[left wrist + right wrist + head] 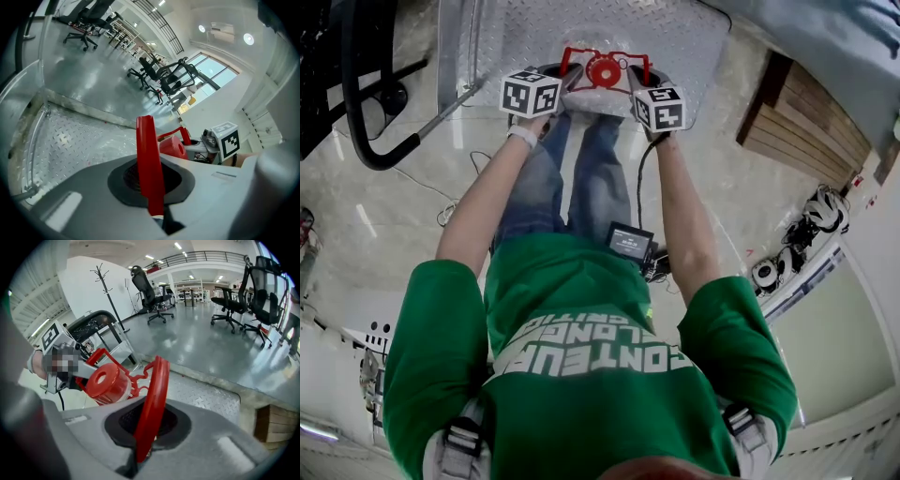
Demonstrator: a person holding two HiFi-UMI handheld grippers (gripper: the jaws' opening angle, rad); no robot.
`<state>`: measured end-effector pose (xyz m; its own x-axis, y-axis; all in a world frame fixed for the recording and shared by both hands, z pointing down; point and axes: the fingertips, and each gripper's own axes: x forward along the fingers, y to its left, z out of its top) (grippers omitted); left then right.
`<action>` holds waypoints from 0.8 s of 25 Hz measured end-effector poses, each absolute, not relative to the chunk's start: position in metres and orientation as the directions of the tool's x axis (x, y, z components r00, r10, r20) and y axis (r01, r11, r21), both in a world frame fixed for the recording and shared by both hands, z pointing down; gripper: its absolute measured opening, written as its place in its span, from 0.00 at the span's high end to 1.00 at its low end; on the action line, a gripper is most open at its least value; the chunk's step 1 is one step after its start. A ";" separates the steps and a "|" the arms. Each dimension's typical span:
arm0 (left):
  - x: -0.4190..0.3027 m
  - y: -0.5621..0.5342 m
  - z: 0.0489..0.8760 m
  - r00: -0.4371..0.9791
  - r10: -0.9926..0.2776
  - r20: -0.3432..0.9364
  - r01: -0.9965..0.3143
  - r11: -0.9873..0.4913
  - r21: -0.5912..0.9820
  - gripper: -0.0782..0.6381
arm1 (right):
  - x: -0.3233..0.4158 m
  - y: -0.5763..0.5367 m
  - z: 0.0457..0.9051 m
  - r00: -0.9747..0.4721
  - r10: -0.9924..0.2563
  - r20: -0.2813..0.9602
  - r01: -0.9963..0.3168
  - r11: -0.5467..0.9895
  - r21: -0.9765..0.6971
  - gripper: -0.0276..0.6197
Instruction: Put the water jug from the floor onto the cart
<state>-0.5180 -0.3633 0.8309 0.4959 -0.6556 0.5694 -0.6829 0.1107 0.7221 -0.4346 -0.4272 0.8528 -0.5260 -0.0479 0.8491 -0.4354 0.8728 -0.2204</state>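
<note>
Left gripper (569,82) and right gripper (636,84) each clamped tight on opposite sides of the water jug's (605,71) red handle (606,51), jug upright between them directly over the cart (506,37) deck, contact unclear, so probably straight down next.

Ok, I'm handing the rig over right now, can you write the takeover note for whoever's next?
Left tool: shut on the red handle of the water jug, on the jug's left side.
Right tool: shut on the same handle, on the right side.
Jug: off the floor, over the near end of the cart deck. I cannot tell whether it rests on the deck.
Done: pick-up and carry to the cart.
Left: confirm the jug sits on the deck, open both tools, withdraw.
</note>
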 end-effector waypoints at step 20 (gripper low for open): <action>-0.518 -0.346 0.829 0.473 -0.600 0.645 -0.751 0.108 0.651 0.67 | -0.414 -0.420 0.844 -0.441 0.019 0.897 -0.382 0.901 -0.206 0.74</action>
<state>-0.5176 -0.3455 0.8293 0.4728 -0.6004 0.6449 -0.7511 0.1081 0.6513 -0.4142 -0.4199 0.8436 -0.4408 0.0185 0.8974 -0.3823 0.9007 -0.2064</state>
